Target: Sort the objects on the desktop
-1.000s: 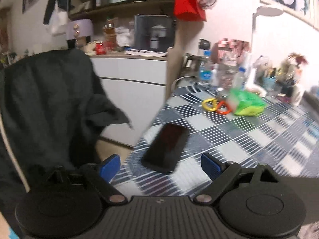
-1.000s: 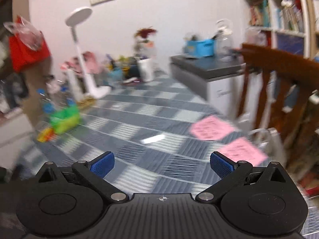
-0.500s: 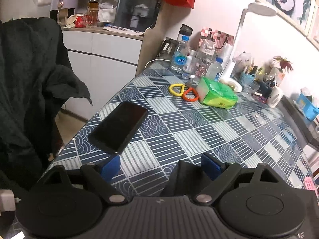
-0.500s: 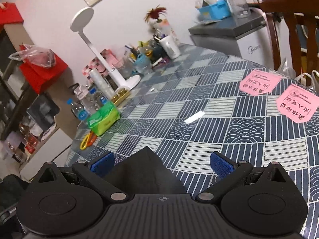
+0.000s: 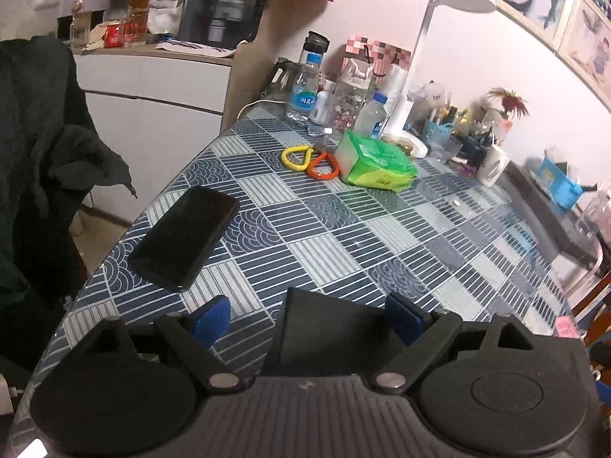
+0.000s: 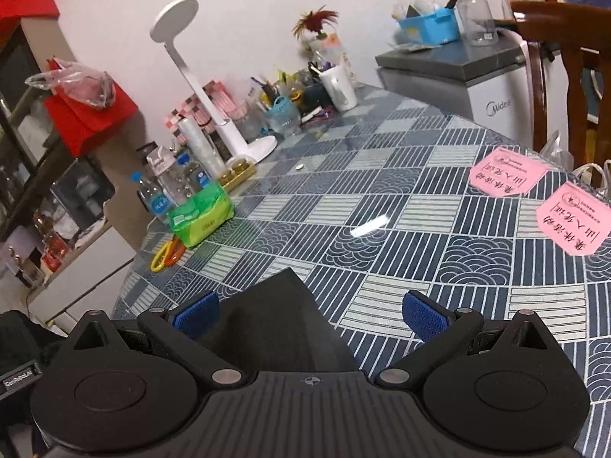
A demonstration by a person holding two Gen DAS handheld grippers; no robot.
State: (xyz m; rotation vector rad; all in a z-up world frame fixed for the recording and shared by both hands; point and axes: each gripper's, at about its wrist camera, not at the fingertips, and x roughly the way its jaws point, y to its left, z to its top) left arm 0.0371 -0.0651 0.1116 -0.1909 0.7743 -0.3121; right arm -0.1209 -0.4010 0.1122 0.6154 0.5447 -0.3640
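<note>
Both tongs stood wide and empty: the left gripper (image 5: 307,318) and right gripper (image 6: 310,315) flanked a flat black angular object (image 6: 280,316) at the table's near edge. The glossy black phone (image 5: 185,237) overhung that edge; a careless nudge could have tipped it off.

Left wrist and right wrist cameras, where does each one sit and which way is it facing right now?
Left wrist: on the open left gripper, low at the table's near edge, facing the phone and cabinet side.
Right wrist: on the open right gripper, facing the pink notes and a wooden chair.
Shared: green tissue pack, white lamp.
</note>
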